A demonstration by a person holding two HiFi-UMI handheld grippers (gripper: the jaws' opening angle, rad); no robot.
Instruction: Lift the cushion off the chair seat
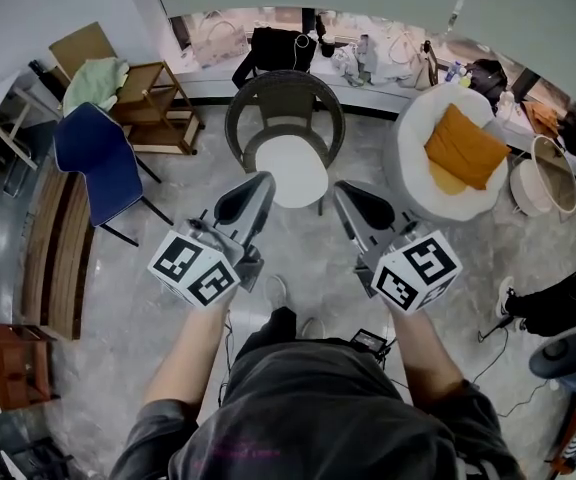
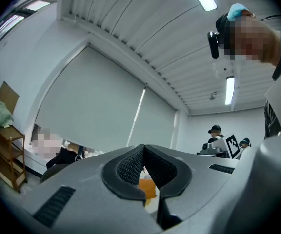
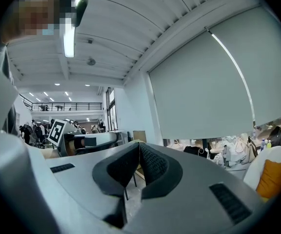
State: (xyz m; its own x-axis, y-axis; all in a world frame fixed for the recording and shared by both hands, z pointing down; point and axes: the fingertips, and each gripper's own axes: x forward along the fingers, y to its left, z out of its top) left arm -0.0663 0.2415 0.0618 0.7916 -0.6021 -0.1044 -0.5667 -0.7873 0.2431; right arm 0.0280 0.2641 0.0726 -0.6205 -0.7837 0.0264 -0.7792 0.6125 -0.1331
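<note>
A dark wicker chair [image 1: 286,108] with a round white seat cushion [image 1: 288,168] stands straight ahead in the head view. To its right a white tub chair [image 1: 418,128] holds an orange cushion [image 1: 465,146], also seen past the left jaws [image 2: 148,188] and at the right gripper view's edge [image 3: 273,178]. My left gripper [image 1: 261,181] [image 2: 143,149] and right gripper [image 1: 340,188] [image 3: 139,145] hover side by side just short of the wicker chair's front edge. Both are shut with nothing between the pads. Neither touches a cushion.
A blue chair [image 1: 98,163] and a wooden shelf with a green cloth [image 1: 138,93] stand at the left, beside a low wooden bench [image 1: 53,248]. Bags line the window sill [image 1: 278,48]. A white basket [image 1: 548,178], a seated person's legs [image 1: 558,303] and a fan [image 1: 563,353] are at the right.
</note>
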